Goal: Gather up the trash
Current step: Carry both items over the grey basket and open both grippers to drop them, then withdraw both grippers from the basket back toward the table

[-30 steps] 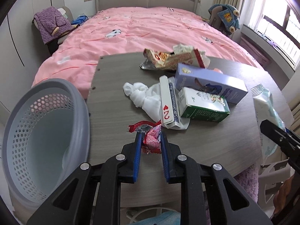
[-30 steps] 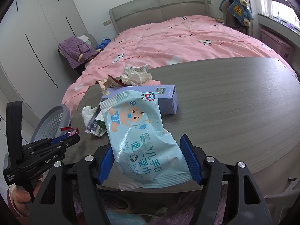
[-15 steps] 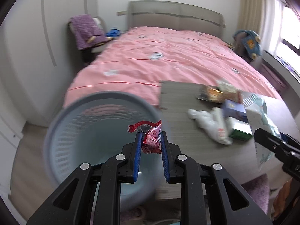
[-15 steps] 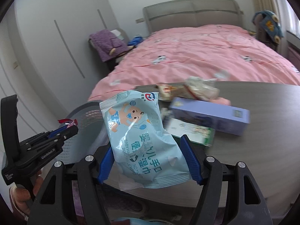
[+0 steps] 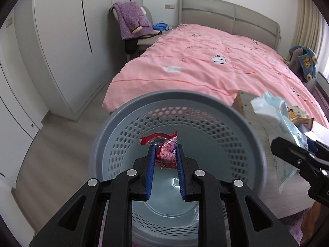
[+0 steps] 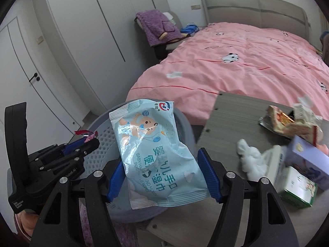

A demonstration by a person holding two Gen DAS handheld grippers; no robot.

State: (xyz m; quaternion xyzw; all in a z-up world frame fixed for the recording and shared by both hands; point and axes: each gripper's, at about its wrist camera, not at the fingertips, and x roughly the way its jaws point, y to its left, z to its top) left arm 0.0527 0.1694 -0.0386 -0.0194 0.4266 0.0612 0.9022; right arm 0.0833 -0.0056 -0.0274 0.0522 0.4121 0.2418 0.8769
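Observation:
My left gripper point(image 5: 164, 156) is shut on a red snack wrapper point(image 5: 165, 152) and holds it over the open mouth of the grey perforated basket point(image 5: 205, 111). My right gripper point(image 6: 162, 175) is shut on a light blue baby wipes pack point(image 6: 152, 148), held at the basket's point(image 6: 185, 123) right side, by the table edge. The left gripper point(image 6: 82, 146) with its wrapper shows in the right wrist view. The wipes pack point(image 5: 287, 123) shows at the right of the left wrist view.
On the grey table point(image 6: 230, 119) lie a white tissue point(image 6: 246, 154), a snack bag point(image 6: 281, 121), a purple box point(image 6: 304, 154) and a green-white carton point(image 6: 298, 187). A pink bed point(image 5: 216, 65) stands behind. Wardrobe doors point(image 5: 51, 41) stand at left.
Both grippers swung left from the table toward the basket. The left one with the red wrapper now sits over the basket's middle; the right one brought the wipes pack to its rim.

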